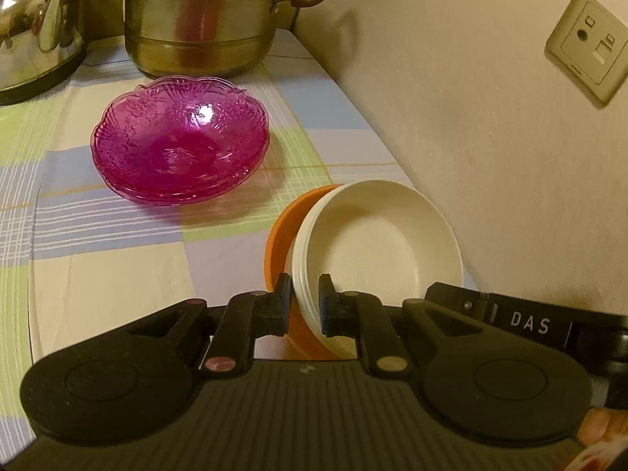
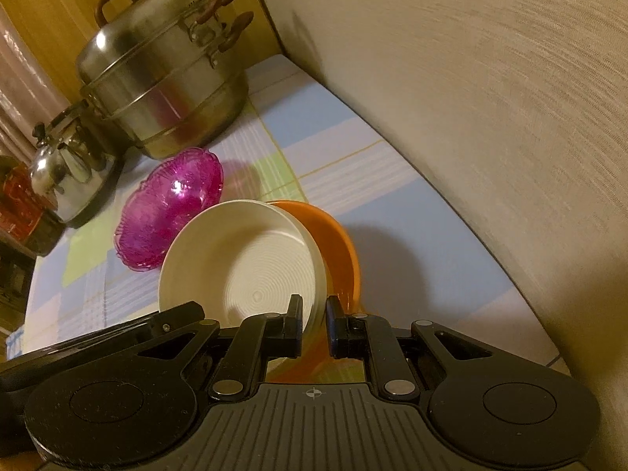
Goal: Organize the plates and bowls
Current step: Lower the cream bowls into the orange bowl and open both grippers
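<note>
A white ribbed bowl (image 1: 373, 243) sits tilted inside an orange bowl (image 1: 282, 227) near the wall. My left gripper (image 1: 306, 306) is shut on the white bowl's near rim, one finger inside and one outside. In the right wrist view the same white bowl (image 2: 243, 267) leans against the orange bowl (image 2: 337, 243), and my right gripper (image 2: 314, 325) is shut on its rim from the other side. Whether either grip also takes in the orange rim I cannot tell. A stack of pink glass bowls (image 1: 180, 145) rests on the checked tablecloth (image 1: 98, 235) farther back.
A tall steel steamer pot (image 1: 204, 27) and a steel kettle (image 1: 35, 27) stand at the back of the table. The beige wall (image 1: 471, 117) with a socket plate (image 1: 585, 47) runs close along the right. A red tin (image 2: 19, 204) sits beyond the kettle.
</note>
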### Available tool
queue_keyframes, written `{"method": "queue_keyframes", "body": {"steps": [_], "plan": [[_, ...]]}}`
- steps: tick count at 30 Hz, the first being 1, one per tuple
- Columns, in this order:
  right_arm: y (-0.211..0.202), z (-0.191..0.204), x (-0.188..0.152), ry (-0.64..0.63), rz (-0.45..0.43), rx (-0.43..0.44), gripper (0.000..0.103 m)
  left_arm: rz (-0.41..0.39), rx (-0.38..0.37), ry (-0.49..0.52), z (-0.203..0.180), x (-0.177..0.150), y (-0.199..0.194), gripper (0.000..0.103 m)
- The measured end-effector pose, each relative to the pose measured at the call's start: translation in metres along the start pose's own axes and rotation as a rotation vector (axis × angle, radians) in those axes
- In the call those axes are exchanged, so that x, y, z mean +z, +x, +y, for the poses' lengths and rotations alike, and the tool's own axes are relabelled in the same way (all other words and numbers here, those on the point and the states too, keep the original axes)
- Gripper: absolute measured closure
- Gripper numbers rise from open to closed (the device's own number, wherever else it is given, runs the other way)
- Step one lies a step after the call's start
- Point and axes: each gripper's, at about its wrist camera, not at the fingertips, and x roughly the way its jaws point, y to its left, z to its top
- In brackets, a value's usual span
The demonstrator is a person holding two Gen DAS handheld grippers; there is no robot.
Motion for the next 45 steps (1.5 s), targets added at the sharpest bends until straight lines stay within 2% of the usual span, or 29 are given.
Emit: {"method": "queue_keyframes", "body": {"steps": [7, 18, 21, 26, 32, 41, 45], "plan": [[0.004, -0.001, 0.0, -0.009, 0.003, -0.007, 0.091, 0.009, 0.007, 0.032, -0.003, 0.0, 0.004, 0.09], [0.004, -0.002, -0.001, 0.002, -0.005, -0.006, 0.09, 0.008, -0.005, 0.031, -0.003, 0.0, 0.005, 0.088], [0.003, -0.004, 0.0, 0.015, -0.012, 0.004, 0.087, 0.009, -0.012, 0.031, -0.003, 0.0, 0.004, 0.085], [-0.001, -0.006, 0.001, 0.026, -0.027, 0.027, 0.078, -0.01, -0.013, 0.052, -0.007, 0.002, 0.0, 0.072], [-0.01, -0.009, 0.004, 0.054, -0.065, 0.041, 0.071, -0.054, -0.013, 0.037, -0.003, 0.005, -0.012, 0.066], [-0.03, -0.016, -0.003, 0.075, -0.109, 0.077, 0.072, -0.091, -0.013, -0.07, 0.025, 0.006, -0.028, 0.066], [-0.031, -0.009, -0.009, 0.059, -0.07, 0.1, 0.087, -0.091, -0.018, -0.093, 0.031, 0.002, -0.031, 0.066]]}}
